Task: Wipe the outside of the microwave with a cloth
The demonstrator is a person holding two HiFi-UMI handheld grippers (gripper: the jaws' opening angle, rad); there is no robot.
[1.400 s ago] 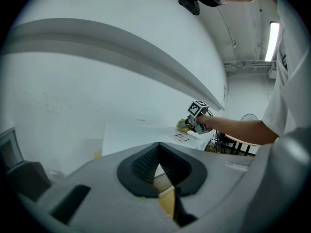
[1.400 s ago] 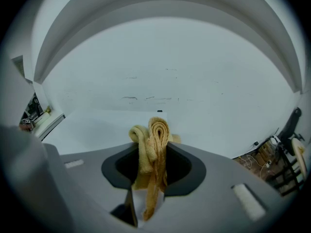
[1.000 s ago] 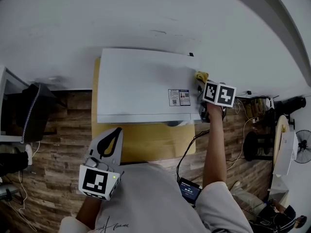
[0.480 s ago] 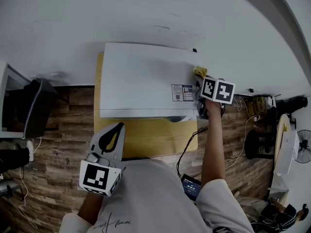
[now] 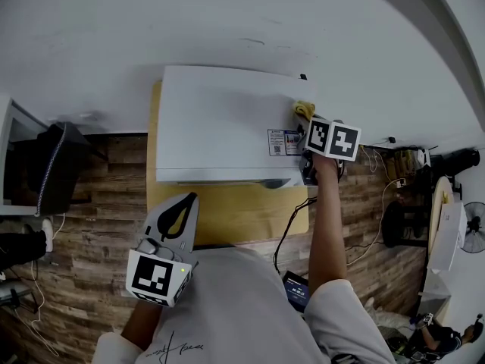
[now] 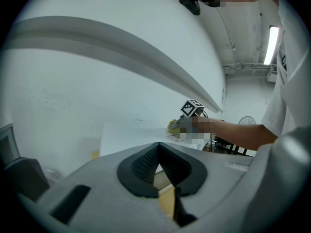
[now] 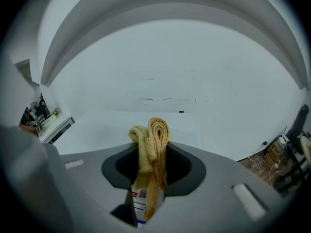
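- The right gripper [image 7: 153,165] has its jaws clamped on a folded yellow cloth [image 7: 151,139], right of centre in the head view.
- The cloth sits at the upper right corner of the white microwave [image 5: 220,123], just above a printed label [image 5: 284,143] on its top.
- The left gripper [image 6: 158,165] hangs at lower left, jaws closed together on nothing, well apart from the microwave.
- The microwave stands on a light wooden table [image 5: 227,222].
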